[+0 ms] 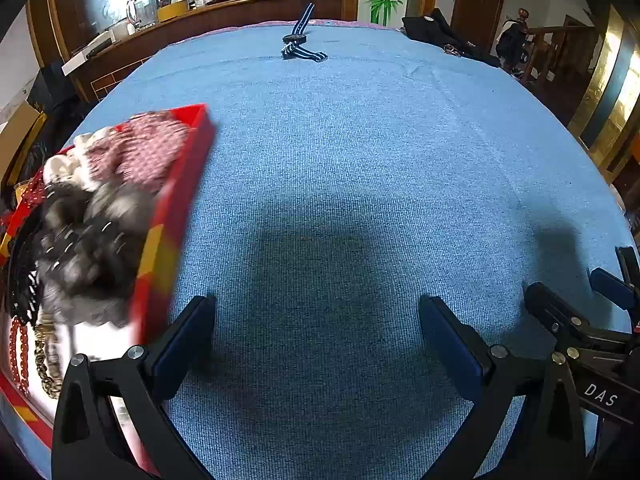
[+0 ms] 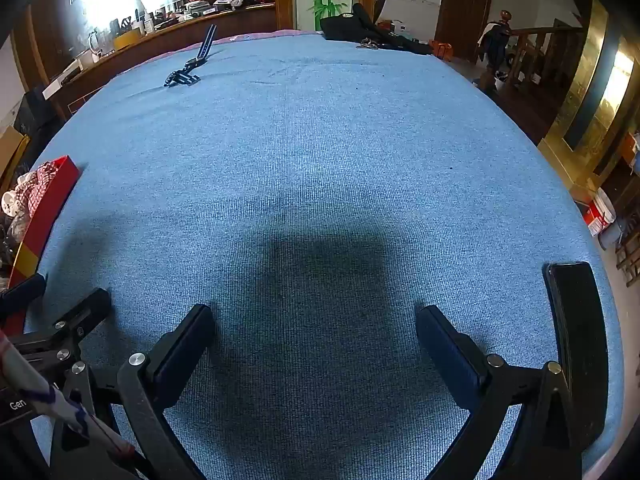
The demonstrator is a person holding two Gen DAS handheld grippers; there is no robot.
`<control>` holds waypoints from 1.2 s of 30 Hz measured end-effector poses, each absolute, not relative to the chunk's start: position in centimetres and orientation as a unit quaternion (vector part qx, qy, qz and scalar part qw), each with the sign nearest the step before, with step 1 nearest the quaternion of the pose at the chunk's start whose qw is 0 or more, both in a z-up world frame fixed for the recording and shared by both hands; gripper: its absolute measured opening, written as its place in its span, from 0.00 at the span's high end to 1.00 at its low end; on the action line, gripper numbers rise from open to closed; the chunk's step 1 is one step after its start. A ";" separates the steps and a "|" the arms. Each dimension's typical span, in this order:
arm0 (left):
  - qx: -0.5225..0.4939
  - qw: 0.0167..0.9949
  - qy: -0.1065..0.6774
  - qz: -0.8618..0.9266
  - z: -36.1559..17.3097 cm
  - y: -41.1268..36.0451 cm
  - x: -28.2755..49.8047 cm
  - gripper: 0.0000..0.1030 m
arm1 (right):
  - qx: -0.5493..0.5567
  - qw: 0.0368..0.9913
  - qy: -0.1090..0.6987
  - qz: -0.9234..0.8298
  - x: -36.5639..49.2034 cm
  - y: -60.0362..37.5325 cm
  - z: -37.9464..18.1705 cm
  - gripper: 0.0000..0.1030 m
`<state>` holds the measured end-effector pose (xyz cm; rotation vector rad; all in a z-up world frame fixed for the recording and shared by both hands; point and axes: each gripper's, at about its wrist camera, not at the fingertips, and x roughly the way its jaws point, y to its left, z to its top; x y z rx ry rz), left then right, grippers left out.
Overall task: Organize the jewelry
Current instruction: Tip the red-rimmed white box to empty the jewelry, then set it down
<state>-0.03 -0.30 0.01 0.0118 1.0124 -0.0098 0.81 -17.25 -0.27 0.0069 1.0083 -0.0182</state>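
One red box (image 1: 176, 216), one striped strap (image 1: 298, 40), one phone (image 2: 576, 340), two tools.

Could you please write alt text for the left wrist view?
Open left tongs hover empty over a blue cloth-covered table. At left, a red box holds scarves and beads; a striped watch lies at the far edge.

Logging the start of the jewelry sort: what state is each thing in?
Left tongs: open, empty.
Right tongs: open, empty.
Red box: open, crammed with fabric and beads.
Striped watch: lying loose, strap unbuckled, far side of the blue cloth.
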 end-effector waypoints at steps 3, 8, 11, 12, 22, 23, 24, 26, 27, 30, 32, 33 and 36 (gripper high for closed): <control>0.005 0.874 0.485 -0.006 0.0 -0.3 0.0 0.00 | 0.005 0.875 0.484 -0.009 0.8 -17.3 -0.3 0.00; 0.004 0.874 0.486 -0.006 -0.3 0.2 0.0 0.00 | -0.001 0.874 0.485 -0.012 0.8 -16.6 -0.3 0.00; 0.004 0.874 0.485 -0.006 -0.4 0.3 0.0 0.00 | -0.001 0.874 0.485 -0.012 0.9 -16.1 -0.4 0.00; 0.004 0.874 0.485 -0.006 -0.4 0.3 0.0 0.00 | 0.000 0.875 0.485 -0.012 0.9 -16.1 -0.3 0.00; 0.004 0.875 0.485 -0.006 -0.4 0.3 0.0 0.00 | 0.003 0.875 0.484 -0.009 0.8 -17.0 -0.3 0.00; 0.004 0.875 0.485 -0.006 -0.4 0.3 0.0 0.00 | 0.003 0.875 0.484 -0.009 0.9 -16.9 -0.3 0.00; 0.004 0.875 0.485 -0.006 -0.2 0.0 0.2 0.00 | 0.004 0.875 0.484 -0.009 0.9 -16.9 -0.3 0.00; 0.004 0.874 0.485 -0.006 0.0 -0.3 0.3 0.00 | 0.004 0.875 0.484 -0.009 0.8 -17.0 -0.3 0.00; 0.004 0.874 0.485 -0.006 -0.1 -0.3 0.3 0.00 | 0.004 0.875 0.484 -0.009 0.8 -17.1 -0.3 0.00; 0.004 0.874 0.485 -0.006 -0.1 -0.2 0.3 0.00 | 0.004 0.875 0.484 -0.009 0.9 -17.1 -0.4 0.00; 0.004 0.874 0.485 -0.006 -0.1 -0.3 0.3 0.00 | 0.004 0.875 0.484 -0.009 0.9 -17.1 -0.4 0.00; 0.004 0.875 0.485 -0.006 -0.1 -0.3 0.4 0.00 | 0.004 0.875 0.484 -0.009 0.9 -17.1 -0.4 0.00; 0.004 0.874 0.485 -0.006 -0.1 -0.3 0.4 0.00 | 0.004 0.875 0.484 -0.009 0.9 -17.1 -0.4 0.00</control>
